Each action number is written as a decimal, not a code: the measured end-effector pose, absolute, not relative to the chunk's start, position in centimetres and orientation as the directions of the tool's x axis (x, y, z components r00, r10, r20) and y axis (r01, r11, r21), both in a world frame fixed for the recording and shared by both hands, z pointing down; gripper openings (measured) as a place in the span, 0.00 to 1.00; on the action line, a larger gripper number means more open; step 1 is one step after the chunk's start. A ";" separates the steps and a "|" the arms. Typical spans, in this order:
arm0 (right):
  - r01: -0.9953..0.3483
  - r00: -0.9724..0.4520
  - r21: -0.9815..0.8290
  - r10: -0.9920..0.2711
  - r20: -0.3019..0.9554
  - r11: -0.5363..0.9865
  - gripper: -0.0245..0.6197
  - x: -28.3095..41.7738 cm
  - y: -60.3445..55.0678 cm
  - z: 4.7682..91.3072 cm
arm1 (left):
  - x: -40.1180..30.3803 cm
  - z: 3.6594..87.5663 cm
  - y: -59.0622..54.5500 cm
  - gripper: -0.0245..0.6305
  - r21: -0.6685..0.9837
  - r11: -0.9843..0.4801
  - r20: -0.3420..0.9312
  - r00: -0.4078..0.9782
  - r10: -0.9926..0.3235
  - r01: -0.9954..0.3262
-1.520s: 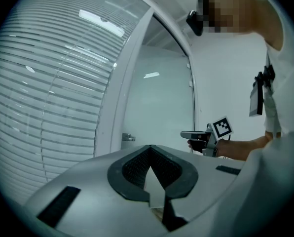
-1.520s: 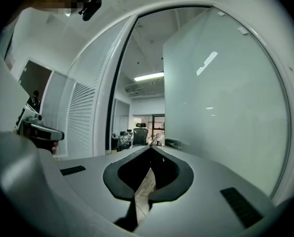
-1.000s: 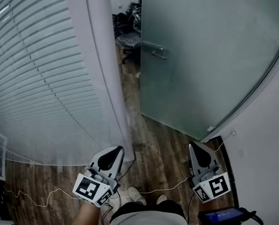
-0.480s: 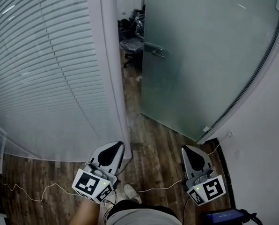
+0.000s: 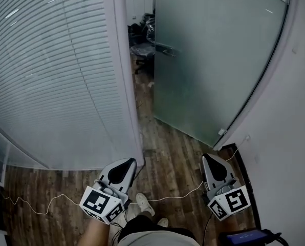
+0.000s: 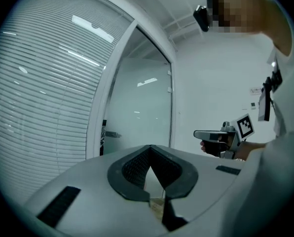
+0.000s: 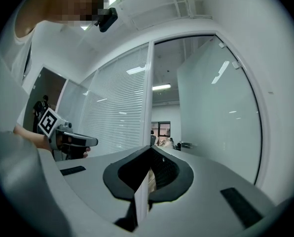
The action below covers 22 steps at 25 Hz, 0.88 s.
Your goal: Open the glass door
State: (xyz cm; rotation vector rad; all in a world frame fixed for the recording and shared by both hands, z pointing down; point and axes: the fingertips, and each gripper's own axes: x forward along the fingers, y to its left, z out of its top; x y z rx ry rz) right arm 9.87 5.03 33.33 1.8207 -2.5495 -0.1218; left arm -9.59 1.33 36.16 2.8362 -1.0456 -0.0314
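My left gripper and right gripper both have their jaws pressed together, holding nothing. The frosted glass door stands ajar ahead, well apart from both jaws, its handle untouched.

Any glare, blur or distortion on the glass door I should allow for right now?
Head view: dim but sharp; frosted glass door shows faint light streaks, handle legible. Left and right gripper views: strong fisheye bowing the door frame, black corners, reflections on blinds.
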 end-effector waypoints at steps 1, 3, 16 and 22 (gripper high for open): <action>-0.945 -0.322 0.063 -0.946 -0.039 0.320 0.04 9.9 5.7 33.3 | -9.8 36.0 2.0 0.04 0.115 -0.755 0.023 0.761 -0.648 -0.646; -0.948 -0.315 0.056 -0.948 -0.040 0.312 0.04 9.8 6.5 33.1 | -10.3 35.5 2.9 0.04 0.111 -0.754 0.022 0.760 -0.649 -0.647; -0.955 -0.287 0.091 -0.957 -0.035 0.283 0.04 5.8 7.8 31.9 | -13.5 33.4 2.9 0.04 0.112 -0.788 -0.032 0.790 -0.612 -0.606; -0.960 -0.266 0.107 -0.963 -0.035 0.261 0.04 2.5 6.8 31.6 | -16.4 33.2 1.2 0.04 0.121 -0.802 -0.051 0.803 -0.593 -0.585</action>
